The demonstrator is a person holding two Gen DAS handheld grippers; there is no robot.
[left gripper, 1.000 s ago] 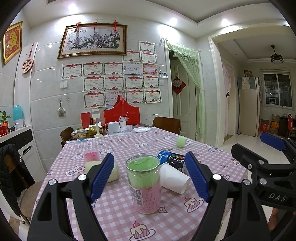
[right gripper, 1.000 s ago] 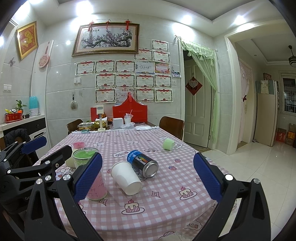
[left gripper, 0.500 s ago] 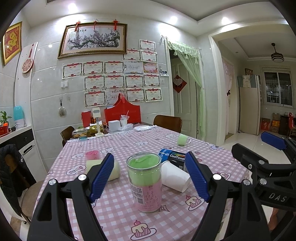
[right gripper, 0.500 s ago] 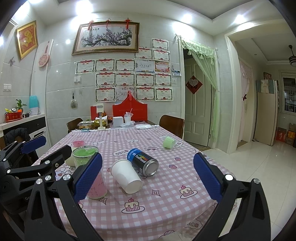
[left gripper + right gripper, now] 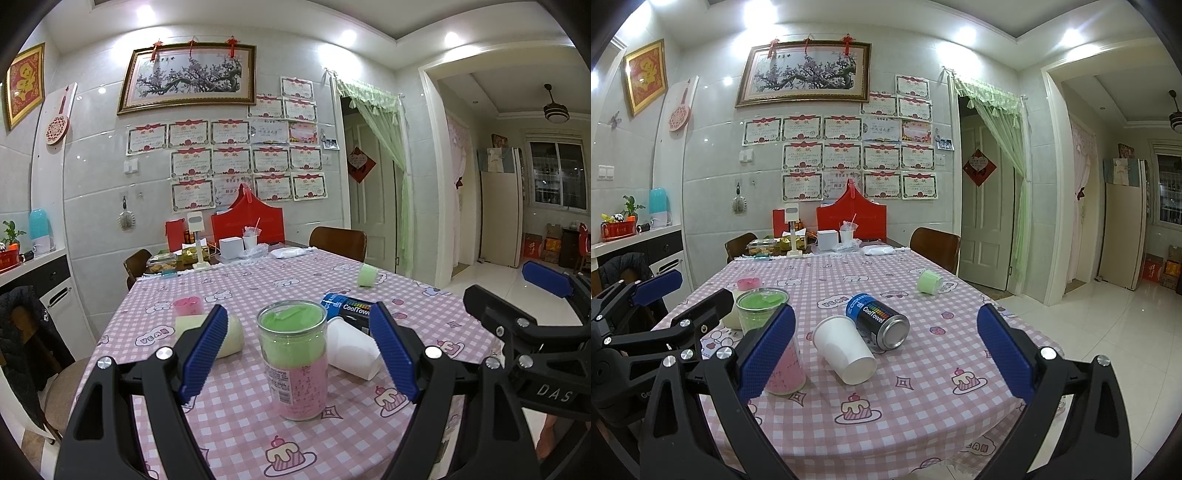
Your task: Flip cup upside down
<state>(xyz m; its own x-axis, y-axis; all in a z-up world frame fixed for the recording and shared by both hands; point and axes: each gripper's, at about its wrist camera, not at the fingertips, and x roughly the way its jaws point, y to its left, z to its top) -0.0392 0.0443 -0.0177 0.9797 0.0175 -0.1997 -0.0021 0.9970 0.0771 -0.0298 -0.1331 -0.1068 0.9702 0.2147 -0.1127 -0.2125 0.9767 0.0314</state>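
A clear cup (image 5: 293, 358) with a green and pink lining stands upright on the pink checked tablecloth (image 5: 240, 413). My left gripper (image 5: 301, 354) is open, its blue pads on either side of the cup and apart from it. The cup also shows at the left of the right wrist view (image 5: 768, 314). A white paper cup (image 5: 846, 349) lies on its side, mouth toward me, also seen in the left wrist view (image 5: 351, 349). My right gripper (image 5: 886, 350) is open and empty, held above the table's near edge before the paper cup.
A blue-black can (image 5: 881, 319) lies on its side behind the paper cup. A small green cup (image 5: 929, 281) lies further back right. A pink cup (image 5: 188, 305) and a cream roll (image 5: 225, 328) sit at the left. Boxes and chairs (image 5: 934, 245) stand at the far end.
The left gripper has crept slightly closer to the clear cup. The right gripper has barely moved. No object has shifted.
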